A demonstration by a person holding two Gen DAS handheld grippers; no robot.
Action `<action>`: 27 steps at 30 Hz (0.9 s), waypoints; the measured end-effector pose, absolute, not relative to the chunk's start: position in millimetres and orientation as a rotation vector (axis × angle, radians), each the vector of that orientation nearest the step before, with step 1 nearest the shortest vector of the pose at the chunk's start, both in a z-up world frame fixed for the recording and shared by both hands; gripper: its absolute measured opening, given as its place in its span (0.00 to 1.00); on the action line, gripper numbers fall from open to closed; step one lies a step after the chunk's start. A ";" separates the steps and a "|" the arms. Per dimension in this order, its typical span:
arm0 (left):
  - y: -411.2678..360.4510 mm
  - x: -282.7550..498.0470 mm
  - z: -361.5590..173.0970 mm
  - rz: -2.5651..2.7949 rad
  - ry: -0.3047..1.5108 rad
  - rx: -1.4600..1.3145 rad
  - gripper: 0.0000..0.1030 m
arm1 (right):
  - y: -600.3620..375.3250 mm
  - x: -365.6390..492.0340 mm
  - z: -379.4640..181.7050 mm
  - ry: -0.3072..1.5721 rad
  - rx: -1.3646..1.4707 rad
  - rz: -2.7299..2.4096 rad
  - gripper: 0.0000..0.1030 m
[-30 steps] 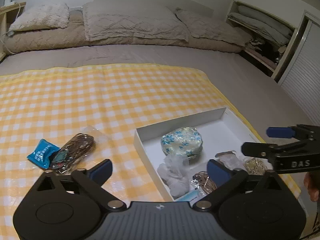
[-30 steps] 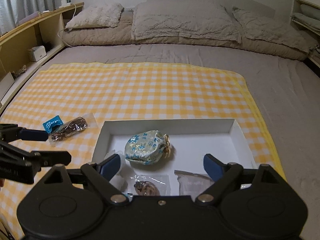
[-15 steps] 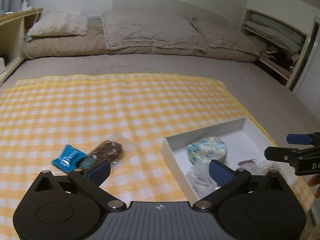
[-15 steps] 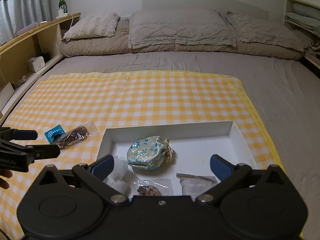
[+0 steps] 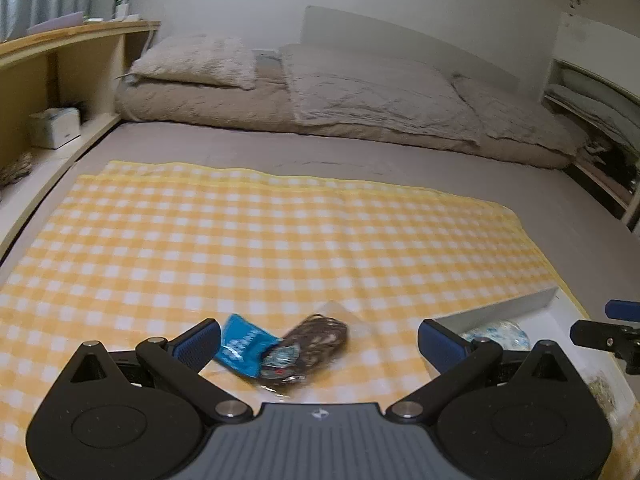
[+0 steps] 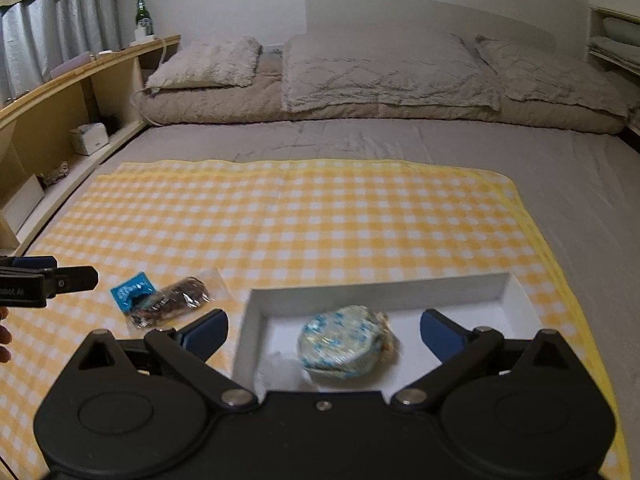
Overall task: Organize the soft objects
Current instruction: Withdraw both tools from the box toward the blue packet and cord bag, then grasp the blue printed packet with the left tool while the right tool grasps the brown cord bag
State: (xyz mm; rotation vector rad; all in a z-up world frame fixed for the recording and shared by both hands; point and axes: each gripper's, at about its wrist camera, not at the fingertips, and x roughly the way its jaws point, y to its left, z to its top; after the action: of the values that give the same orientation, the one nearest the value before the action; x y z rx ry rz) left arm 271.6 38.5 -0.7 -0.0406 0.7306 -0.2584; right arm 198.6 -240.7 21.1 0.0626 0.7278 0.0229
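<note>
A clear bag of brown hair ties (image 5: 316, 336) and a blue packet (image 5: 240, 344) lie on the yellow checked cloth (image 5: 280, 240), between the fingertips of my open, empty left gripper (image 5: 320, 338). The bag (image 6: 176, 300) and the packet (image 6: 130, 290) also show in the right wrist view. A white box (image 6: 376, 292) holds a blue floral pouch (image 6: 340, 340) and a crumpled clear bag (image 6: 280, 368). My right gripper (image 6: 324, 330) is open and empty over the box. The left gripper (image 6: 52, 280) shows at the left edge of the right wrist view.
The cloth lies on a grey bed with pillows (image 6: 384, 68) at the head. A wooden shelf (image 6: 60, 92) with a green bottle (image 6: 141, 12) runs along the left. Shelves with bedding (image 5: 592, 108) stand on the right.
My left gripper has swung left from the box to the bag of hair ties and the blue packet. My right gripper has pulled back and tilted up a little over the box.
</note>
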 end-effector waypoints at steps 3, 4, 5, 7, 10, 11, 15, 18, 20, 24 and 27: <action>48.7 276.5 -0.2 -0.233 0.728 -0.040 1.00 | -228.8 205.8 23.0 0.715 0.056 0.051 1.00; 51.5 278.2 0.0 -0.226 0.728 -0.036 1.00 | -224.2 208.6 23.2 0.713 0.054 0.063 1.00; 54.0 280.0 -0.7 -0.218 0.729 -0.033 1.00 | -221.3 210.6 23.0 0.710 0.051 0.073 1.00; 57.5 283.1 -2.6 -0.205 0.731 -0.030 1.00 | -212.4 214.7 22.5 0.702 0.045 0.092 1.00; 62.1 289.5 -6.2 -0.186 0.740 -0.019 1.00 | -198.0 223.0 20.4 0.701 0.033 0.120 1.00; 63.5 292.0 -7.7 -0.180 0.744 -0.011 1.00 | -193.7 226.3 19.4 0.705 0.032 0.129 1.00; 69.0 302.7 -13.8 -0.162 0.757 0.034 1.00 | -176.4 240.5 14.8 0.728 0.043 0.158 1.00; 74.5 308.9 -20.2 -0.172 0.758 0.068 1.00 | -166.2 252.2 9.1 0.742 0.075 0.173 1.00; 77.1 313.2 -24.6 -0.174 0.766 0.086 1.00 | -161.2 259.2 5.3 0.739 0.086 0.190 1.00; 84.1 323.2 -34.3 -0.179 0.786 0.104 1.00 | -150.4 276.4 -4.5 0.751 0.115 0.204 1.00; 89.2 330.4 -40.0 -0.215 0.797 0.098 1.00 | -139.3 290.2 -15.7 0.775 0.138 0.187 1.00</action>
State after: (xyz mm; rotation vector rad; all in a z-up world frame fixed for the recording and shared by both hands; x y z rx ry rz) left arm 330.4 89.2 -40.0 0.0984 0.7966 -0.2148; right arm 290.2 -139.3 -15.7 0.1379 0.7748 0.1874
